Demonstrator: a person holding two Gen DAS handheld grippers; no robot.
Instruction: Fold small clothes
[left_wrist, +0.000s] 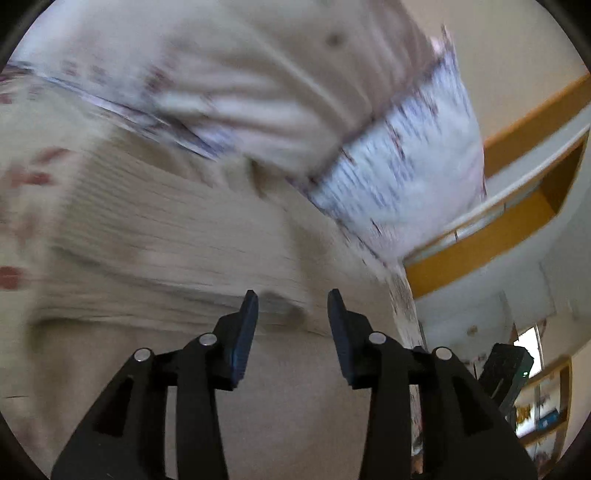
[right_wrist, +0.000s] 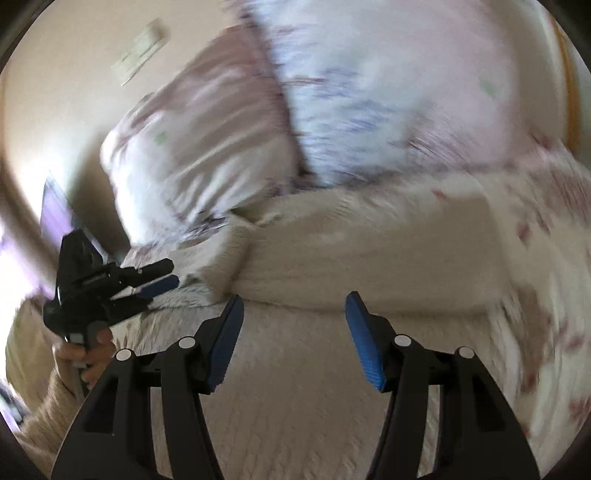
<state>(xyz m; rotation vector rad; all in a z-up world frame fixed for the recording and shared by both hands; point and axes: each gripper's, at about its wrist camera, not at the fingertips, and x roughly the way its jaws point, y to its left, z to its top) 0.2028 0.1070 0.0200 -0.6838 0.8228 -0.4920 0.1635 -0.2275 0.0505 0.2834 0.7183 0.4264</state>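
Both views are blurred, so fine detail is limited. The cream ribbed knit garment (right_wrist: 354, 266) lies on the bed, doubled over on itself into a thick band across the pale quilted bedcover (right_wrist: 295, 406), with two floral pillows (right_wrist: 207, 147) just behind it.

Left gripper (left_wrist: 291, 306): fingers apart, nothing between them; it hangs over the ribbed knit. In the right wrist view the same tool sits at the garment's left end, held by a hand (right_wrist: 92, 354) in a cream knit sleeve, and whether its tips touch the cloth cannot be told. Right gripper (right_wrist: 295, 306): fingers well apart, empty, poised just in front of the folded edge.

Risks, as judged:
- With neither tool gripping, the folded layer is unrestrained; a thick knit may spring back or slump open.
- A finger passing close may drag the top layer and skew the fold.
- Garment and bedcover are near in colour and texture; a closing pinch may take up bedcover with the knit, or only one layer.
- The pillows crowd the far side, so a push that way may bunch the garment against them.
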